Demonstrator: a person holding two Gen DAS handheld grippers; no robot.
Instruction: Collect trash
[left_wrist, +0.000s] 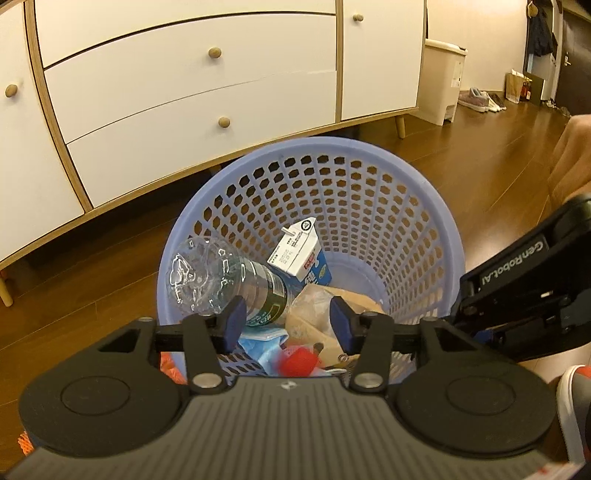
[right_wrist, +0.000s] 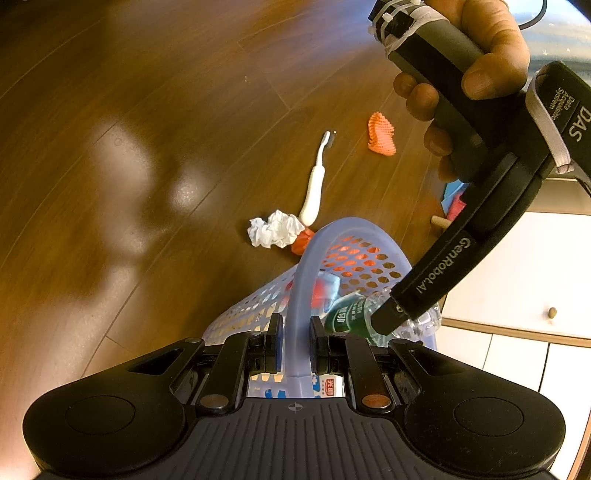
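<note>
Glossy brown wood-plank floor (right_wrist: 147, 110) fills the right wrist view, and at its nine o'clock side only blurred light patches show. Toward the centre lies a crumpled white tissue ball (right_wrist: 275, 229), soft and creased, with a slim white plastic toothbrush (right_wrist: 316, 184) running up from it toward twelve o'clock. Just right of that, at about one o'clock, sits a piece of orange foam netting (right_wrist: 382, 134), ribbed and curled. Below centre, the right gripper (right_wrist: 295, 349) has its two blue-padded fingers pressed against either side of the rim of the pale lilac perforated plastic basket (right_wrist: 314, 254), pinching it. At three o'clock a hand (right_wrist: 480, 66) wraps the handle of the other tool.

In the left wrist view a white cabinet with round wooden knobs (left_wrist: 192, 85) spans nine to twelve o'clock. The basket stands on the floor at centre, its lattice wall tapering down. Inside, at its nine o'clock, a crushed clear plastic bottle with a green label (left_wrist: 207, 277) leans on the rim; a white and blue drink carton (left_wrist: 301, 254) stands tilted mid-basket, over brown paper, blue cloth and something red, blurred. The left gripper (left_wrist: 286, 319) hovers above the basket mouth, fingers spread, holding nothing. A beige lidded bin (left_wrist: 443, 81) stands at two o'clock.
</note>
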